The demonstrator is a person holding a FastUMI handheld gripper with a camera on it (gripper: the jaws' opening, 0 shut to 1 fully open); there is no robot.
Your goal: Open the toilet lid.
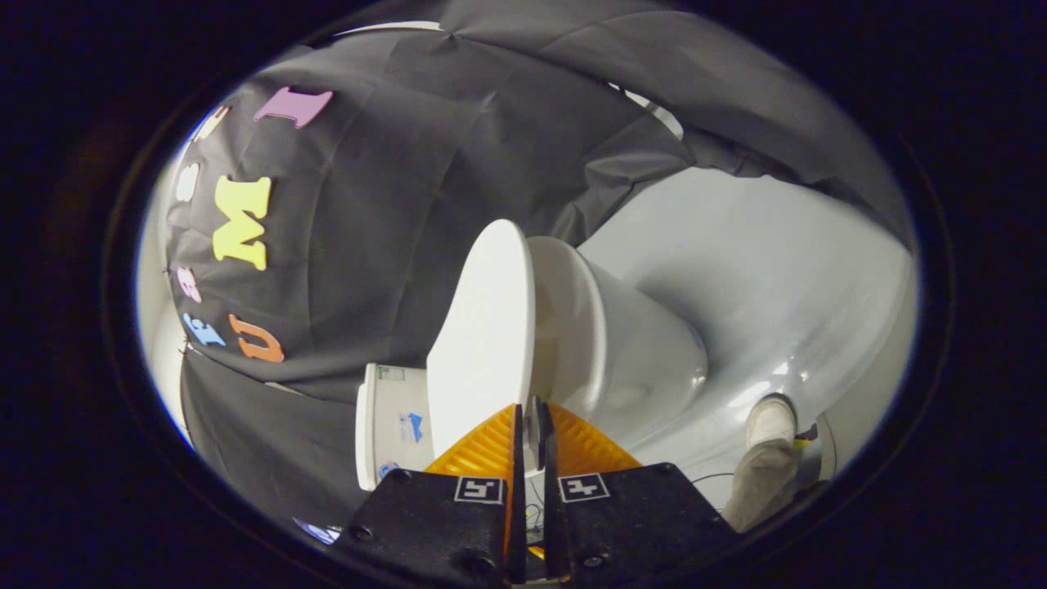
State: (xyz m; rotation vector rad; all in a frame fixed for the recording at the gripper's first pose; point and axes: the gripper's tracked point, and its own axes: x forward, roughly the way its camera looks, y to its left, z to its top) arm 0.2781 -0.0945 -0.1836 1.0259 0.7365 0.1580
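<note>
Claw in the gripper view: fingers drawn nearly together, pinching the edge of the white plastic oval toilet lid, a thin slice of that edge sitting in the narrow slit between them. Both fingers look pressed on it, so I read this as clamped on the lid.

Lid rises straight ahead of the fingertips, its long axis running away from the claw along the line of the fingers. It is swung well clear of the white toilet seat and white ceramic bowl, which lie to one side of it; white cistern tank lies to the other side, closer to the lid's outer face. Judgement: lid is mostly open, and the coming move is to push its free edge further toward the tank side.

Person's light shoe and trouser leg on the glossy grey floor beyond the bowl.
</note>
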